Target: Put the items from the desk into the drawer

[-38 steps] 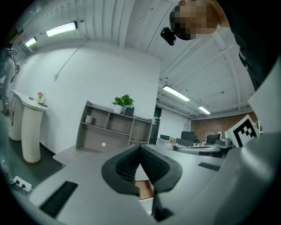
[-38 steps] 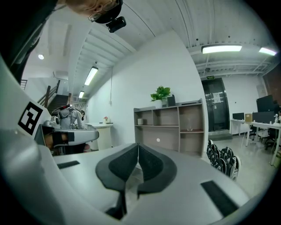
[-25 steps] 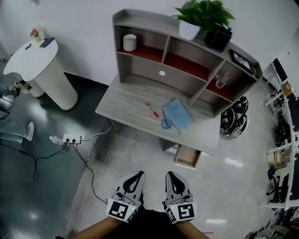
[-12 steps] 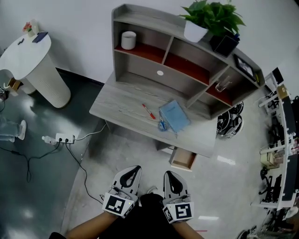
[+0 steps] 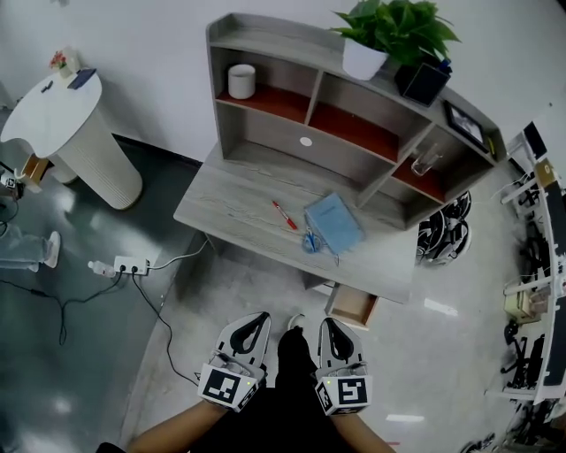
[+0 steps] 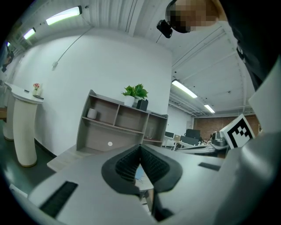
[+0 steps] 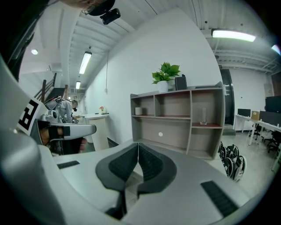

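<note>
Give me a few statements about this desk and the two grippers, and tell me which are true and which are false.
1. The drawer under the desk is open. True.
2. The red pen lies in the drawer. False: it lies on the desk, left of the blue notebook.
3. The left gripper and the right gripper are both shut and hold nothing. True.
4. The plant stands on the floor. False: it stands on top of the shelf unit.

Grey desk (image 5: 232, 209) with hutch, red pen (image 5: 285, 215) beside blue notebook (image 5: 333, 220), open drawer (image 5: 352, 306) below — two grippers low, left gripper (image 5: 248, 337), right gripper (image 5: 337, 341).
</note>
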### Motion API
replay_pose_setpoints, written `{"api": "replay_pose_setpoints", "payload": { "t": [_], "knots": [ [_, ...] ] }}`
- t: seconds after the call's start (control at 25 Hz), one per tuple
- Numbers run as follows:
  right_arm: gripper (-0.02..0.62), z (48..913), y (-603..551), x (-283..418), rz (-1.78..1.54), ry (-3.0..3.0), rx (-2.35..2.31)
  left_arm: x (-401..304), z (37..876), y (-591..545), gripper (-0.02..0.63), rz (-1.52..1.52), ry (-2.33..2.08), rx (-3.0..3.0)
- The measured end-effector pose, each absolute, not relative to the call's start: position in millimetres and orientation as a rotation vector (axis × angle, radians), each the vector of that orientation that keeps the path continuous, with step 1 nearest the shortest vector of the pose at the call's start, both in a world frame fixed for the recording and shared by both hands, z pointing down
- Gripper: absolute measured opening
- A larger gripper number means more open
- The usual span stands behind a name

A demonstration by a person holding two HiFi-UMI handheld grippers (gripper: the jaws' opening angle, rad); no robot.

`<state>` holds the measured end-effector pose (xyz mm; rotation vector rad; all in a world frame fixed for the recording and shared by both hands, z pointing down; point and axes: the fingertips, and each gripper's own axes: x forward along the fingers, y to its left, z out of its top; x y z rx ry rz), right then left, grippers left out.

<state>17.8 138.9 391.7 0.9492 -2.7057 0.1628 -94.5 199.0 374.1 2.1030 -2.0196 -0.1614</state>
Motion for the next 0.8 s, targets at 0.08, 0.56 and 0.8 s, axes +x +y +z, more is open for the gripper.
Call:
{"api": "replay_pose_setpoints", "payload": {
  "t": [0.08, 0.56, 0.8],
  "knots": [
    [0.018, 391.9, 121.1, 22.5, 0.179, -2.716, 0.958, -92.7, 373.4, 184.2, 0.003, -0.148, -2.033, 2.097],
    [0.018, 410.9, 15.6, 30.1, 0.211, -2.747, 0.899, -63.2, 372.1, 62.2, 0.003, -0.036, -2.024, 2.119],
    [0.02, 440.3, -30.7, 30.7, 0.223, -2.727, 0.788, -50.5, 386.7, 17.7, 0.003, 0.011, -2.028, 2.074]
  ]
}}
